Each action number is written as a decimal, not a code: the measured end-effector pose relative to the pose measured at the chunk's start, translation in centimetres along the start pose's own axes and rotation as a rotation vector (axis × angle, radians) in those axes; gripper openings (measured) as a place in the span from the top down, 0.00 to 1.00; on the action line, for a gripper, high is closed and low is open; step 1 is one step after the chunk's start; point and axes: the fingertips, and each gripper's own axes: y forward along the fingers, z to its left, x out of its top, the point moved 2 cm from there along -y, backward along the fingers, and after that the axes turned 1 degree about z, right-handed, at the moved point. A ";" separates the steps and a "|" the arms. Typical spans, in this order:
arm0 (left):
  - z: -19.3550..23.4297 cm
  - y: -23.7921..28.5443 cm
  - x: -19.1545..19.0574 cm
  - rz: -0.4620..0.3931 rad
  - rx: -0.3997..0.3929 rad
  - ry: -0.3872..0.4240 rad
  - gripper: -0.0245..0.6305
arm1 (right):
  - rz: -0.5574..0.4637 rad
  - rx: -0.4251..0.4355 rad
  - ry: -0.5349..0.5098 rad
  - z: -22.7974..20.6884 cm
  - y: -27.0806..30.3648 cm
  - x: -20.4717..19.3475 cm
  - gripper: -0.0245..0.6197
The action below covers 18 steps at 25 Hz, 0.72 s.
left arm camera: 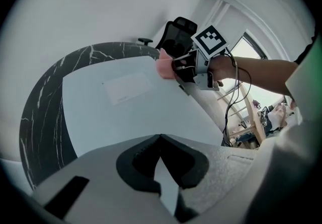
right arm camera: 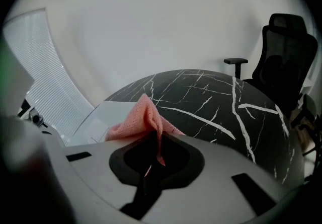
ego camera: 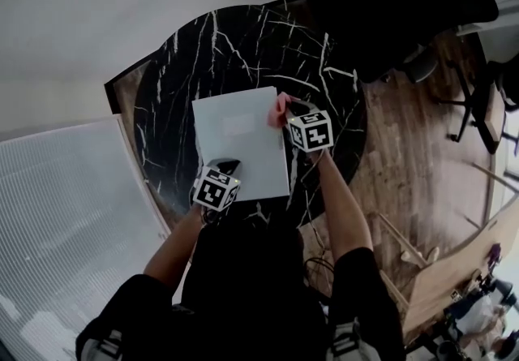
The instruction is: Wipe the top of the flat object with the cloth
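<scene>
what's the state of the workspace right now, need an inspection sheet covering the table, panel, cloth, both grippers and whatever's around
surface: round black marble-look table with white veins
job's things: flat white rectangular panel lies on the table; pink woven cloth sits at its right edge, near the far corner
clutter: nothing seen
grippers: left gripper claw shut and empty, over the panel's near edge; right gripper claw shut on the cloth
cables: black cables hang from the right gripper
surroundings: black office chair behind the table; wooden floor; white ribbed screen to the left
</scene>
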 end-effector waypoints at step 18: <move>0.2 -0.1 0.5 0.061 -0.095 -0.009 0.96 | 0.113 0.044 -0.207 -0.9 1.5 3.4 0.95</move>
